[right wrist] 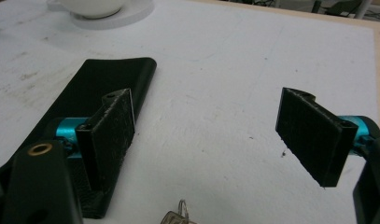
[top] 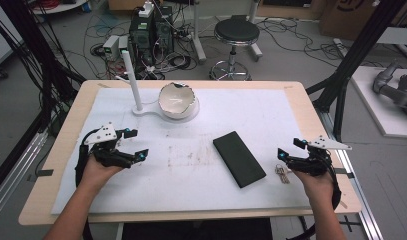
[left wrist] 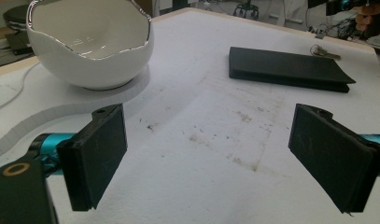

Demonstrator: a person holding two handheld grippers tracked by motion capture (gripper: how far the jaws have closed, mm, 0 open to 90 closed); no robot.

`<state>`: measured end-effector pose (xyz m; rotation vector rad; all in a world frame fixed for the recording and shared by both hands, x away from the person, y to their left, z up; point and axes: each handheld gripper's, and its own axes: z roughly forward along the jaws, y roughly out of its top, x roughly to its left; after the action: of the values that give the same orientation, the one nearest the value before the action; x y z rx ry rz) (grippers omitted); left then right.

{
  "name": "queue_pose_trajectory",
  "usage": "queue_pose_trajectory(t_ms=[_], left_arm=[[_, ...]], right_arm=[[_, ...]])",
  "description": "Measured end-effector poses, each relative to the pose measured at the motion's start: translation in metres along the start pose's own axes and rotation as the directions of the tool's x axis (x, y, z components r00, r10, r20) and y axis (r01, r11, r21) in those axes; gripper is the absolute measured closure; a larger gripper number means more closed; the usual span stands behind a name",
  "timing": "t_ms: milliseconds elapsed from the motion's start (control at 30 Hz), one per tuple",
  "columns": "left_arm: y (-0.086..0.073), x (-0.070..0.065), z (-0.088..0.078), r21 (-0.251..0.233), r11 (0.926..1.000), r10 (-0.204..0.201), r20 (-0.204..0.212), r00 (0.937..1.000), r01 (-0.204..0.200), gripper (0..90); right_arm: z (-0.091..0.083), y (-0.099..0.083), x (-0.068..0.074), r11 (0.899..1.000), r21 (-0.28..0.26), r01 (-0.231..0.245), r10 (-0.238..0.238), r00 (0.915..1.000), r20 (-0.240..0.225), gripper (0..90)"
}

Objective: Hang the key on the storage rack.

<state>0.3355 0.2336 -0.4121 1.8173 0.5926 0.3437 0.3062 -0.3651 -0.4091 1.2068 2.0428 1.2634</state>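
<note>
A black wallet [top: 238,158] lies flat on the white mat [top: 271,115], right of the middle. A small bunch of keys [top: 282,172] rests just right of it. At the back stands a white bowl [top: 178,100] with a jagged, silver-edged rim, on a round white base. My left gripper [top: 139,143] hovers low over the mat's left side, open, nothing between its jaws; its view shows the bowl [left wrist: 92,42], wallet [left wrist: 285,70] and keys [left wrist: 324,52] ahead. My right gripper [top: 288,148] is open beside the keys, with the wallet [right wrist: 99,88] under its left jaw and keys [right wrist: 178,217] below.
A white upright post [top: 133,82] rises from the bowl's base plate. The mat has a stained patch [top: 191,155] in the middle. Beyond the table are a black stool [top: 236,35], computer towers [top: 151,30] and floor cables. Black frame posts [top: 353,55] flank the table.
</note>
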Motion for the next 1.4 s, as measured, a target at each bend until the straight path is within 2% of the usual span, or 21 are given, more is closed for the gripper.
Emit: queue_pose_trajectory(t_ms=[200, 233, 533, 633, 867, 1000, 1033, 1133, 1200, 1300, 1400], left_arm=[[-0.001, 0.001, -0.001, -0.004, 1.0, -0.006, -0.004, 1.0, 0.006, 11.6], [-0.001, 0.001, -0.001, -0.002, 1.0, -0.005, -0.003, 1.0, 0.005, 11.6], [-0.002, 0.002, -0.002, -0.004, 1.0, -0.009, -0.004, 1.0, 0.009, 11.6], [-0.002, 0.002, -0.002, -0.003, 0.9999, -0.012, -0.006, 0.9999, 0.012, 11.6], [-0.002, 0.002, -0.002, -0.006, 1.0, -0.008, -0.005, 1.0, 0.007, 11.6], [-0.002, 0.002, -0.001, -0.004, 0.9999, -0.009, -0.004, 0.9999, 0.009, 11.6], [-0.002, 0.002, -0.002, -0.003, 1.0, -0.009, -0.008, 0.9999, 0.009, 11.6], [-0.002, 0.002, -0.002, 0.001, 1.0, -0.004, -0.006, 1.0, 0.004, 11.6], [-0.002, 0.002, -0.002, 0.004, 1.0, 0.0, -0.008, 1.0, 0.0, 11.6], [-0.002, 0.001, -0.001, 0.004, 1.0, 0.002, -0.006, 1.0, -0.002, 11.6], [-0.002, 0.001, -0.001, 0.008, 1.0, 0.005, -0.008, 1.0, -0.005, 11.6]], right_arm=[[0.001, 0.001, 0.003, 1.0, -0.004, 0.007, -0.007, 0.9998, -0.018, 20.1], [0.001, 0.0, 0.003, 1.0, 0.004, -0.003, 0.003, 0.9998, -0.02, 20.0], [-0.001, -0.003, 0.0, 0.999, 0.035, 0.022, -0.02, 0.9984, -0.052, 20.4], [0.0, -0.005, -0.001, 0.997, 0.062, 0.038, -0.034, 0.9975, -0.062, 27.0], [0.003, -0.008, -0.003, 0.994, 0.107, 0.036, -0.028, 0.997, -0.072, 30.2], [0.004, -0.011, -0.003, 0.99, 0.136, 0.038, -0.026, 0.9954, -0.092, 36.9], [0.005, -0.013, -0.004, 0.987, 0.154, 0.04, -0.023, 0.994, -0.107, 41.1], [0.007, -0.017, -0.006, 0.987, 0.158, 0.03, -0.007, 0.99, -0.141, 48.9], [0.008, -0.018, -0.006, 0.985, 0.168, 0.029, -0.005, 0.9896, -0.144, 51.6], [0.011, -0.02, -0.006, 0.975, 0.215, 0.047, -0.014, 0.9884, -0.151, 60.6], [0.011, -0.02, -0.007, 0.974, 0.222, 0.043, -0.01, 0.9889, -0.148, 64.3]])
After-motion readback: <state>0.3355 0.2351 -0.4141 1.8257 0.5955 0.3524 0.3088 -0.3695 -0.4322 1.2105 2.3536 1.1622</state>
